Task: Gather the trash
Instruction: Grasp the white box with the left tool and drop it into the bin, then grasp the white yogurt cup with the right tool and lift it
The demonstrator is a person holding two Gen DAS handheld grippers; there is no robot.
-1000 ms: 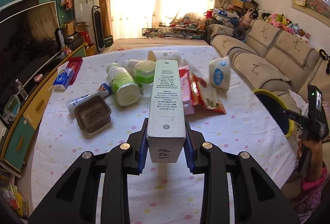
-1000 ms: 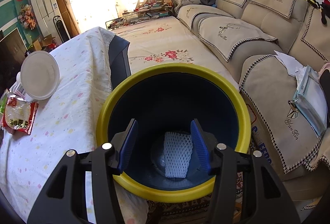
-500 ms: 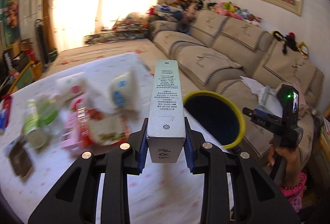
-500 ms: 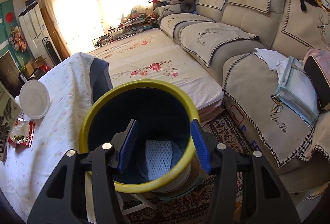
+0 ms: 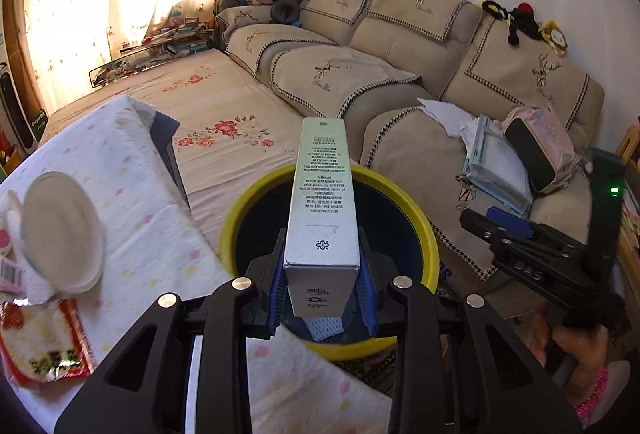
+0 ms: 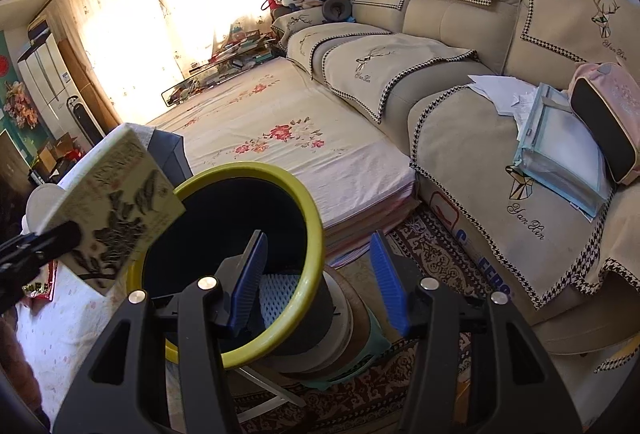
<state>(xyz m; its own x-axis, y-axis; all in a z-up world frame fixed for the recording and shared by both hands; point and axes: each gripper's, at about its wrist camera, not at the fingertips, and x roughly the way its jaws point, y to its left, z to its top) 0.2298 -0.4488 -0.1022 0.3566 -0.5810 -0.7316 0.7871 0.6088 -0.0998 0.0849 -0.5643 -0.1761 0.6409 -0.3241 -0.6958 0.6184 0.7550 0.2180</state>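
The step in hand is the carry to the bin: the left gripper (image 5: 322, 298) has its blue fingers (image 5: 277, 294) pressed on both sides of a tall pale cardboard carton (image 5: 323, 202), which hangs over the mouth of the dark round trash bin with the yellow rim (image 5: 432, 246), beside the tabletop (image 5: 132, 218) with its dotted white cloth. The right gripper (image 6: 318, 280) is half spread and empty, beside the bin's rim. I judge the next move needs the left fingers to spread, so the carton drops inside onto the white mesh piece (image 6: 278, 294).
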